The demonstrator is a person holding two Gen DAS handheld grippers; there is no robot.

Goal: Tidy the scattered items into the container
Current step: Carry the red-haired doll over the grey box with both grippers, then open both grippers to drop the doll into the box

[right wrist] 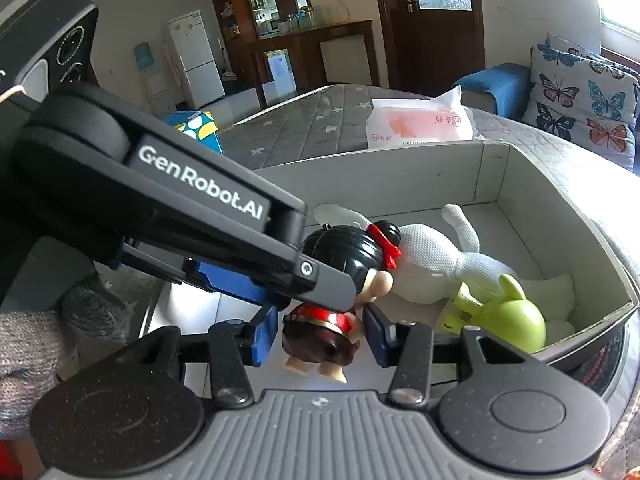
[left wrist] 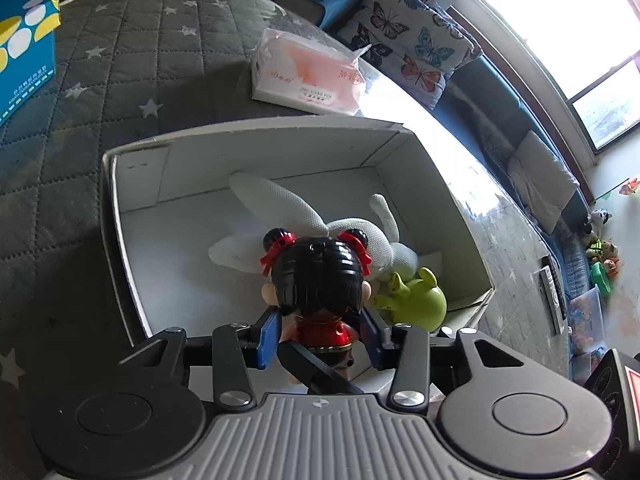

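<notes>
A doll with black hair, red bows and a red dress (left wrist: 316, 280) hangs over the near end of a white open box (left wrist: 248, 136). Both grippers sit at the doll's body. In the left wrist view my left gripper (left wrist: 320, 334) has its blue pads against the red dress. In the right wrist view my right gripper (right wrist: 322, 334) has its pads on either side of the doll's waist (right wrist: 320, 316), with the left gripper's finger (right wrist: 280, 268) crossing over the doll from the left. Inside the box lie a white plush rabbit (left wrist: 280, 220) and a green toy (left wrist: 420, 300).
The box (right wrist: 520, 184) sits on a grey star-quilted mattress (left wrist: 120, 60). A pink tissue pack (left wrist: 308, 68) lies beyond the box. A blue carton (left wrist: 24, 52) is at the far left. A butterfly cushion (left wrist: 416, 36) and a sofa line the right side.
</notes>
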